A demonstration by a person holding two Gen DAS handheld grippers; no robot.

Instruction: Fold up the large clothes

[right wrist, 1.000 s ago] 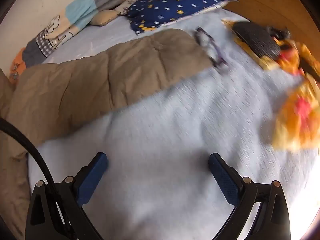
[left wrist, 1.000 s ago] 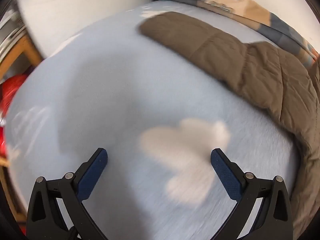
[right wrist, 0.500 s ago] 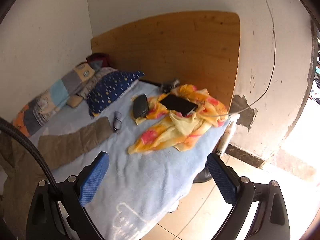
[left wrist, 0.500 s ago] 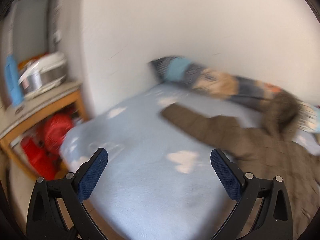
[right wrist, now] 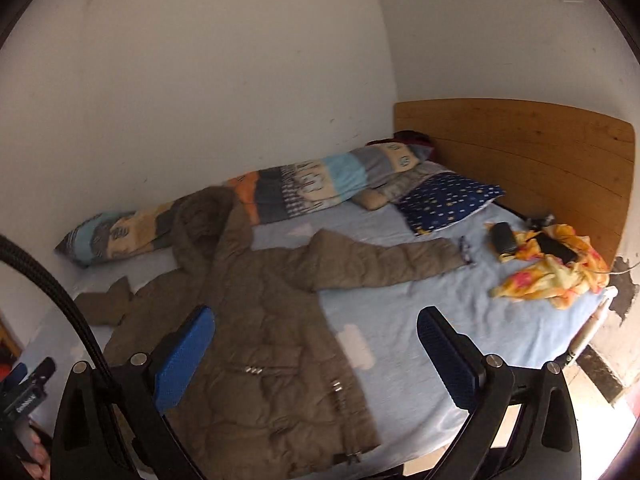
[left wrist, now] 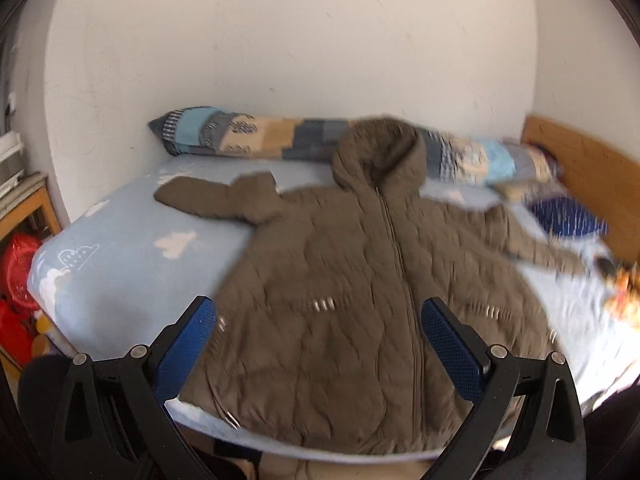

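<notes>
Left wrist view shows the brown hooded puffer jacket lying flat, zipped, on the blue bed, both left gripper and right gripper spread wide and empty; it looks soft, bulky, light, best pinched at sleeve cuffs or hem.

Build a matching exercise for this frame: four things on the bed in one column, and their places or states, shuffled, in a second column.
Things:
1. brown hooded jacket
2. navy star-print pillow
3. yellow floral cloth
4. long patchwork bolster

Places or states:
A. crumpled near the bed's edge, dark items resting on it
B. lying along the wall
C. spread flat, zipped, sleeves out to the sides
D. by the wooden headboard

Pairs: 1-C, 2-D, 3-A, 4-B
</notes>
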